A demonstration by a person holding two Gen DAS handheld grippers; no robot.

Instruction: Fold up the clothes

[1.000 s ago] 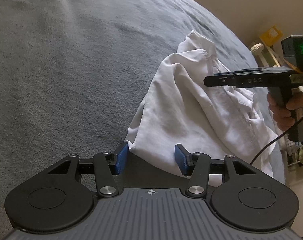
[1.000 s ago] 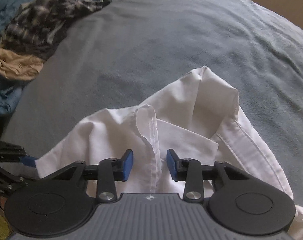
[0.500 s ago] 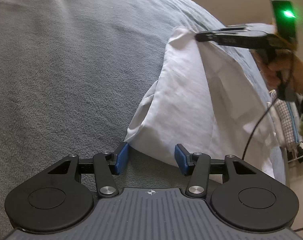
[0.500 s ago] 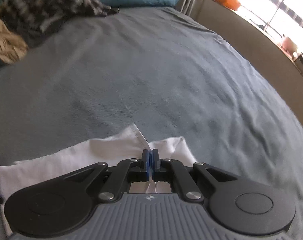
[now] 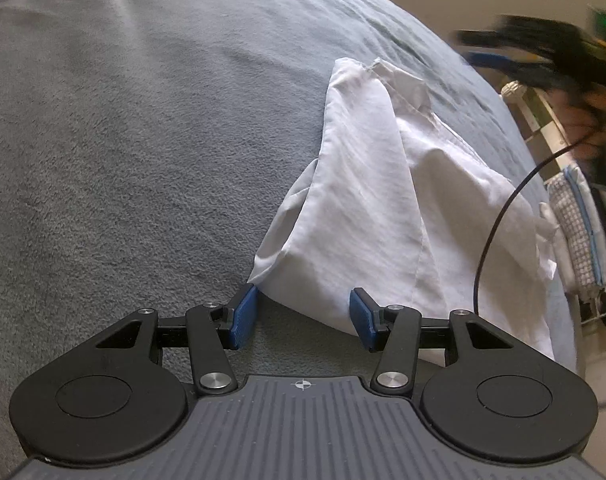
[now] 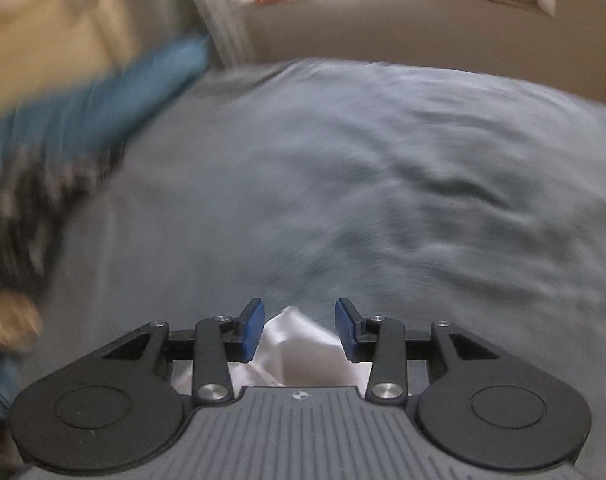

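Right tool (image 6: 297, 330) opening, seemingly clear of white shirt (image 5: 367, 216); left tool (image 5: 303, 316) apart, empty.

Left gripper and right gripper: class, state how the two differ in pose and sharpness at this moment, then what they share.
The left gripper sits low at the white shirt's near edge and looks sharp; the right gripper is raised above the shirt's far end, blurred, jaws opening. Both have blue pads, neither pinching cloth.
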